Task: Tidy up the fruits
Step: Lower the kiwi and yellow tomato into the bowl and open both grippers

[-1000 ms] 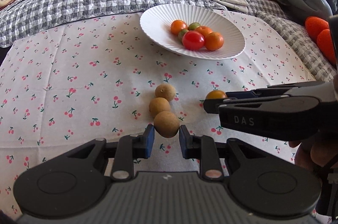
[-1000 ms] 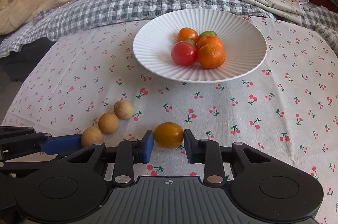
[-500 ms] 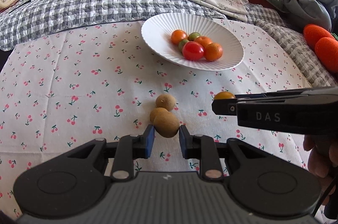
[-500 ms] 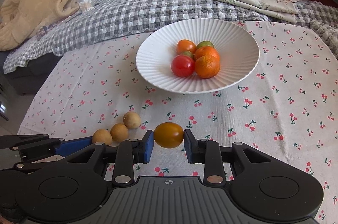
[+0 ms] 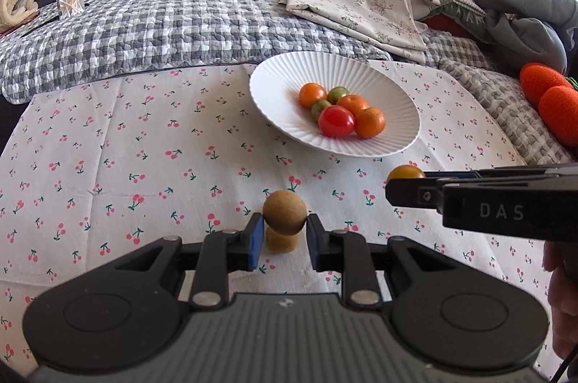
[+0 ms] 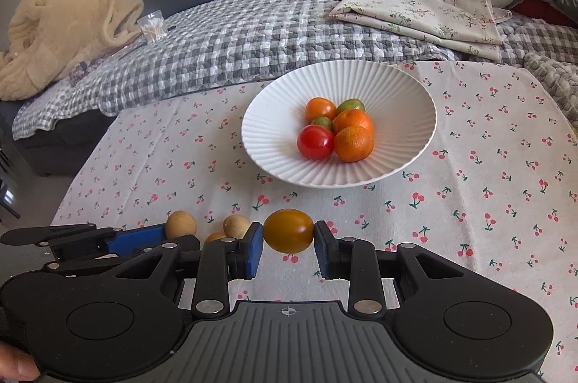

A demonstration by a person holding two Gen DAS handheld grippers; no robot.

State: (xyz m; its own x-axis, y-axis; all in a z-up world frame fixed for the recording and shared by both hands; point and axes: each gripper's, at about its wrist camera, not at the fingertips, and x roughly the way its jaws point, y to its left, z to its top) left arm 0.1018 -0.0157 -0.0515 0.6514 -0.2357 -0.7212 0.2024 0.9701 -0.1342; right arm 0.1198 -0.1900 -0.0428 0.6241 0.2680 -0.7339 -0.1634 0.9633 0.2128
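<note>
Left tool (image 5: 282,236) is pinched on a brown round fruit (image 5: 284,216), held clear above the cherry-print cloth (image 5: 144,137); another brown fruit (image 5: 280,240) is seen just below it on the cloth. Right tool (image 6: 288,245) is pinched on a yellow-orange tomato (image 6: 288,230), also lifted off the cloth. In the right wrist view two brown fruits are seen left on the cloth, beside the left tool's fingers. White ribbed plate (image 6: 404,86) sits ahead of both tools, well apart from them, with a cluster already in it: red tomato (image 6: 315,142), orange fruits, two green ones.

Step in hand is judged as carry-to-plate, both tools loaded. Both fruits are gripped near the widest part by the pad tips, so a steady squeeze should be kept; smooth round skins are likely to slip if grip is eased mid-air. Tools should be brought in one at a time to avoid a clash over the plate. Each fruit should be lowered over bare plate floor beside the cluster, not onto it, and released low so it is not rolled over the shallow rim. The plate's near rim should be cleared before descent.
</note>
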